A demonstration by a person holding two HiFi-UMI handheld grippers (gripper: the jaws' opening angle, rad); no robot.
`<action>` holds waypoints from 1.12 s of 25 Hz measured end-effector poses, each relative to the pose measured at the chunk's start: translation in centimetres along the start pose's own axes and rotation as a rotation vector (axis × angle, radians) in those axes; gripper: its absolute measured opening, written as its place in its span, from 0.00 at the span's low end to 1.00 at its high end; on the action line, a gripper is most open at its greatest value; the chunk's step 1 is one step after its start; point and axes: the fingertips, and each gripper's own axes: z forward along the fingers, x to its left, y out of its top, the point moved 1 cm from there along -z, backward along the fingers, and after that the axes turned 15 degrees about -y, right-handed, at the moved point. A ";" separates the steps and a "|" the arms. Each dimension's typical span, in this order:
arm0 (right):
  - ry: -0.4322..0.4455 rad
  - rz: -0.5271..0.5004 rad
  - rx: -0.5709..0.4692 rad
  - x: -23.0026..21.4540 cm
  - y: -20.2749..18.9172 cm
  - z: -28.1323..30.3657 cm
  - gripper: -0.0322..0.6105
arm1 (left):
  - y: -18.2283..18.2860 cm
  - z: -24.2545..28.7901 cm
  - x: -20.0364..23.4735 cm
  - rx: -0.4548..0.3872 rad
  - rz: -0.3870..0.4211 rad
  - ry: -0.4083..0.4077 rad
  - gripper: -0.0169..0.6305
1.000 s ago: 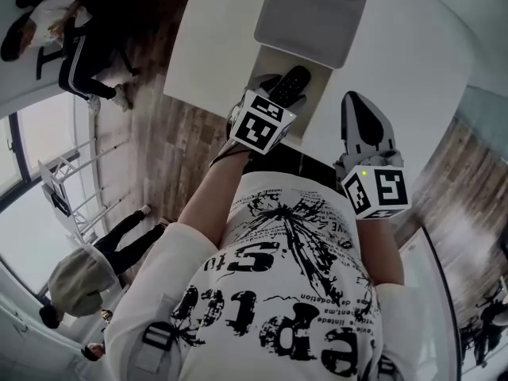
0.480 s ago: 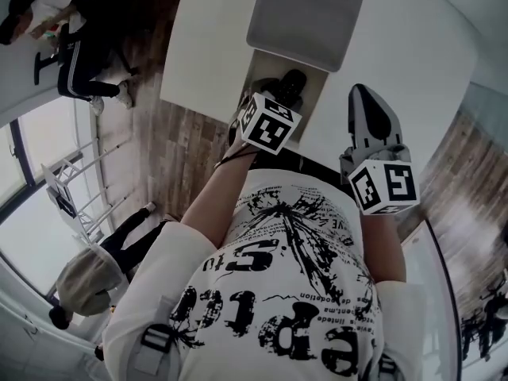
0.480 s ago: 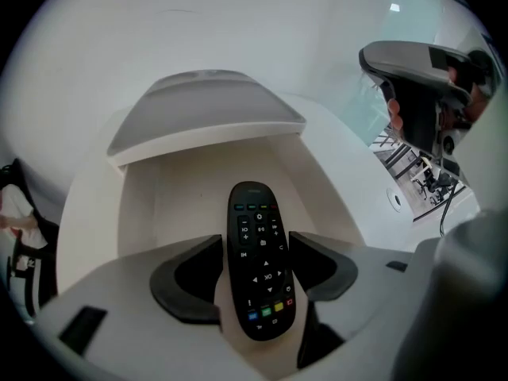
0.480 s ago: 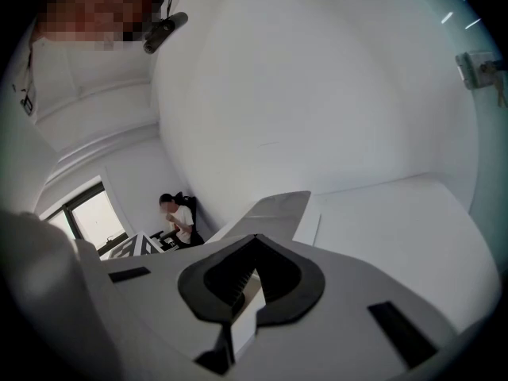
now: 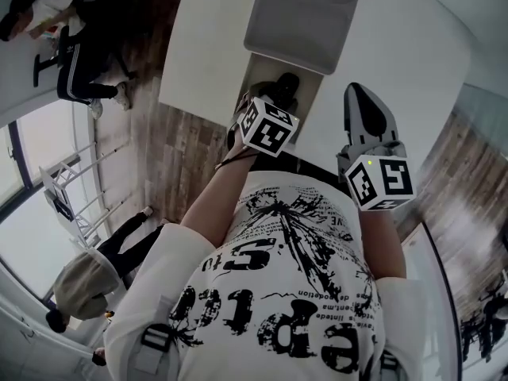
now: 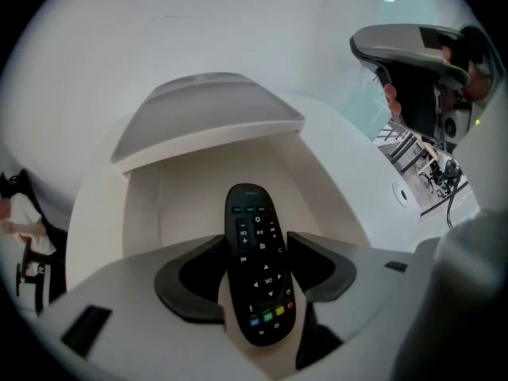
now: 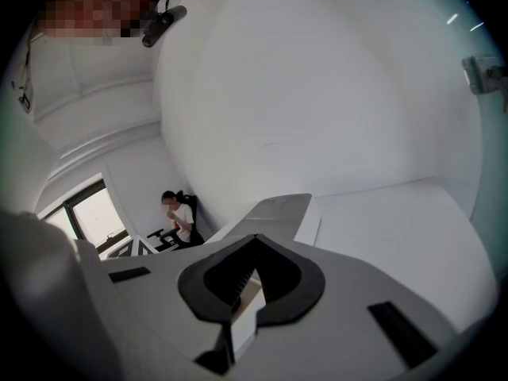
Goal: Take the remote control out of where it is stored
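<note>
The black remote control point(image 6: 259, 280) with coloured buttons sits lengthwise between the jaws of my left gripper point(image 6: 255, 243), which is shut on its sides. It is over the open white storage box point(image 6: 178, 193), whose grey lid point(image 6: 208, 120) is raised behind it. In the head view the remote control point(image 5: 285, 85) pokes out past the left gripper point(image 5: 278, 98) at the box point(image 5: 255, 71) on the white table. My right gripper point(image 5: 356, 95) hovers to the right over the table, shut with nothing in it; its jaw tips meet in the right gripper view point(image 7: 255, 237).
The white table point(image 5: 413, 62) spreads around the box, and its left edge point(image 5: 171, 62) drops to a wooden floor. The grey lid point(image 5: 299, 13) lies beyond the box. People are at the far left, one seated point(image 5: 75, 50), others standing by windows.
My left gripper has shifted slightly right and forward with the remote in it, so less of the remote shows past its cube. The right gripper has hardly moved.
</note>
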 end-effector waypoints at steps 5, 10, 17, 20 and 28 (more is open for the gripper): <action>0.002 -0.020 -0.024 0.4 1.2 0.0 0.05 | 0.3 -0.4 0.4 -0.038 -0.017 -0.024 0.38; 0.003 -0.037 -0.039 0.8 1.6 -0.6 0.05 | 2.7 -2.7 -0.2 -0.174 -0.002 -0.048 0.38; 0.006 -0.071 -0.084 2.3 2.7 -1.8 0.05 | 5.9 -8.6 -1.1 -0.388 0.045 -0.054 0.38; 0.006 -0.092 -0.124 3.3 4.2 -2.3 0.05 | 7.4 -11.4 -1.5 -0.466 0.088 -0.033 0.38; -0.017 -0.197 -0.291 6.0 9.1 -5.0 0.05 | 11.9 -20.6 -3.6 -0.728 0.225 0.008 0.38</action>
